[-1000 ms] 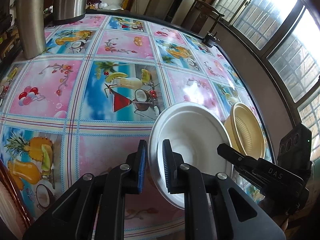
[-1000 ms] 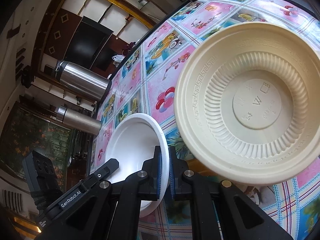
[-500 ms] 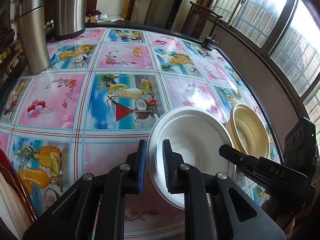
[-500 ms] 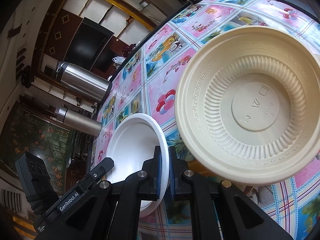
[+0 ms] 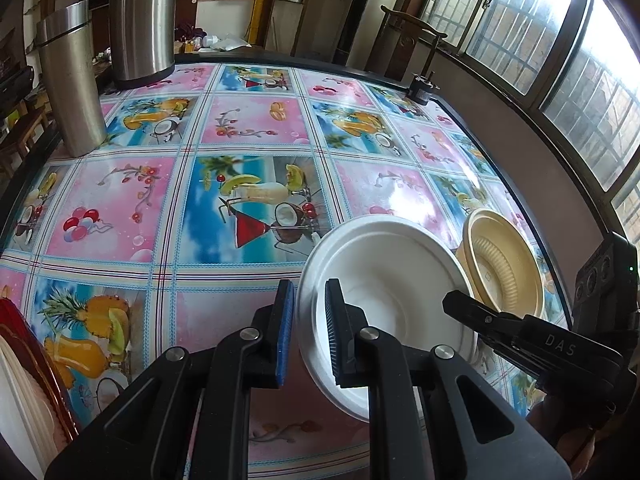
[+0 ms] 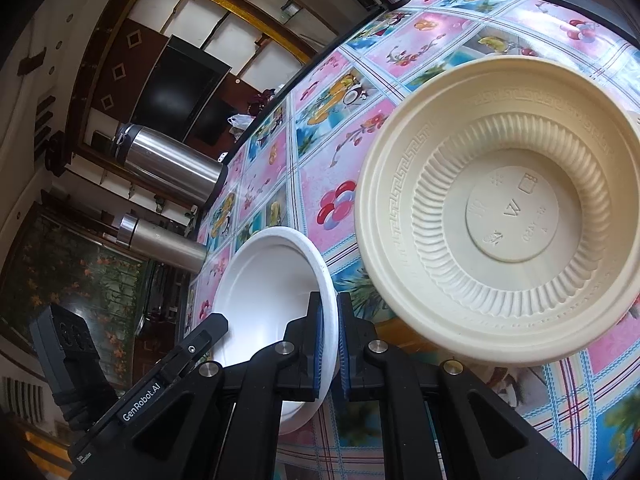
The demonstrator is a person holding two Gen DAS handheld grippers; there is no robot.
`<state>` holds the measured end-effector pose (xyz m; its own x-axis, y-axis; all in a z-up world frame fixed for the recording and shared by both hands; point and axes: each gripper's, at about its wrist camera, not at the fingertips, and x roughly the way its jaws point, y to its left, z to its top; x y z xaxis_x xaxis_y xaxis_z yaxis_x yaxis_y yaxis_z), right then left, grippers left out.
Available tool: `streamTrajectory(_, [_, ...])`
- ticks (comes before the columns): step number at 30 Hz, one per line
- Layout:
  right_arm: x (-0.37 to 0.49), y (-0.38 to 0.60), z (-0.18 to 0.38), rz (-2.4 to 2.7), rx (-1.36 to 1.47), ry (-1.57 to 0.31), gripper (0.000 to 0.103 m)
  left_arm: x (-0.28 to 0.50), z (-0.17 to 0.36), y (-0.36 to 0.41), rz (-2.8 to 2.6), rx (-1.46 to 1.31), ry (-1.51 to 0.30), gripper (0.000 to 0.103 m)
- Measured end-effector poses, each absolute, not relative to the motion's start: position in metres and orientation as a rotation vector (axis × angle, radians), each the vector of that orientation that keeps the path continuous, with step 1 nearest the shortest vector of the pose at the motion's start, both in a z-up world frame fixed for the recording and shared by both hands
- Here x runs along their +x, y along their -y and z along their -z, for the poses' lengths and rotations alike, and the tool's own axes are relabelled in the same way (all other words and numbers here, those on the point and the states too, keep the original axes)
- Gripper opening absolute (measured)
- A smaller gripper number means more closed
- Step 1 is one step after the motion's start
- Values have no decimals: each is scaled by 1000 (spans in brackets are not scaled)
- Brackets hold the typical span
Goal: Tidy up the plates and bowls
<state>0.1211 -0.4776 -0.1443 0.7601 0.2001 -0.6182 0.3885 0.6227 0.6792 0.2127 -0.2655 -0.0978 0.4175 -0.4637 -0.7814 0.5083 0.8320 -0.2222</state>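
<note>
- Right gripper (image 6: 329,336) clamps the rim of the white bowl (image 6: 264,292), lifted and tilted over the tablecloth (image 5: 256,128).
- Left gripper (image 5: 310,332) straddles the opposite rim, fingers slightly parted, a gap on the outer side.
- Cream bowl (image 6: 508,208) sits near the table's right edge; 2 steel flasks (image 5: 72,80) stand far-left.

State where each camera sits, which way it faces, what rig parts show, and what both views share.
Left wrist: on the left gripper, facing across the table toward the windows; its jaws straddle the rim of the white bowl; the right gripper shows at right.
Right wrist: on the right gripper, rolled sideways, facing the steel flasks; its jaws are shut on the same rim; the left gripper shows lower left.
Shared: white bowl, cream bowl, steel flasks, table.
</note>
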Motion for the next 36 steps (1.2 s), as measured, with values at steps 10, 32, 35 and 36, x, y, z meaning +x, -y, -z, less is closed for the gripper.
streamTrajectory(10, [118,476,141,127,905,-693,7,209,98,267,600,66,-950,13])
streamTrajectory(32, [120,475,146,155,888,-708,7,210,98,266,604,50,-961,13])
streamTrajectory(35, [120,475,146,153,892,-707,7,210,98,266,603,50,-960,13])
streamTrajectory(36, [120,475,146,152,892,-706,7,210,98,266,604,49,-960,13])
